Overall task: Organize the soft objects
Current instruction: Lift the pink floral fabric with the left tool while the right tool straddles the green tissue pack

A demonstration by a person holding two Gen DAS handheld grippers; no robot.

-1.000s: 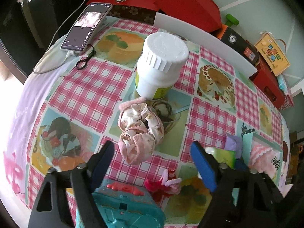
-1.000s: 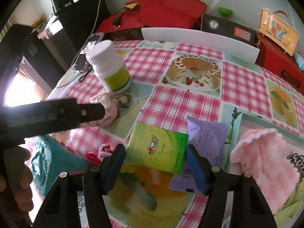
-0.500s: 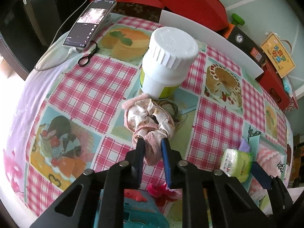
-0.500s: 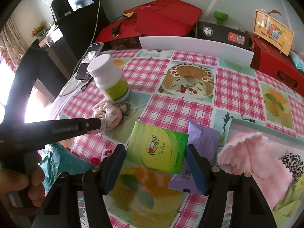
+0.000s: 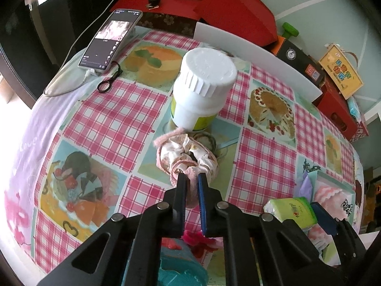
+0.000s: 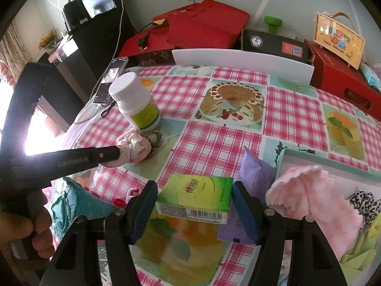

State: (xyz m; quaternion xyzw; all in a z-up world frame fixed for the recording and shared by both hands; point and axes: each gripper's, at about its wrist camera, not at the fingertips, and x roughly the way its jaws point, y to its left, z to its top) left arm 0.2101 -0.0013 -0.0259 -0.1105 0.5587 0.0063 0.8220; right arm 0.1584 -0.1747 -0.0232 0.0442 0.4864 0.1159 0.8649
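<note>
Phone (image 5: 111, 40): far left on the table, screen lit, a cable running off its near end.
Pill bottle (image 5: 202, 88): white, ribbed cap, yellow-green label, upright on the checked tablecloth (image 5: 114, 119), just behind the scrunchie.
Scrunchie (image 5: 185, 157): pink and cream fabric, bunched on the cloth; its near edge sits between my left pads.
My left gripper (image 5: 191, 178): I have it pinched tight on the scrunchie's near fold, fabric bulging on either side of the fingers; from the right wrist view it reaches in from the left (image 6: 116, 153) onto the scrunchie (image 6: 135, 146).
Teal toy (image 6: 71, 202): under my left gripper, at the near edge.
Tissue pack (image 6: 197, 196): green, lifted between my right pads, barcode side towards the camera.
My right gripper (image 6: 194, 205): I hold it fairly wide, both blue pads pressed to the ends of the tissue pack.
Purple packet (image 6: 254, 178): just right of the tissue pack, partly behind my right finger.
Tray (image 6: 333, 159): far right, holding a pink fluffy cloth (image 6: 316, 197) and a leopard-print piece (image 6: 362, 202).
</note>
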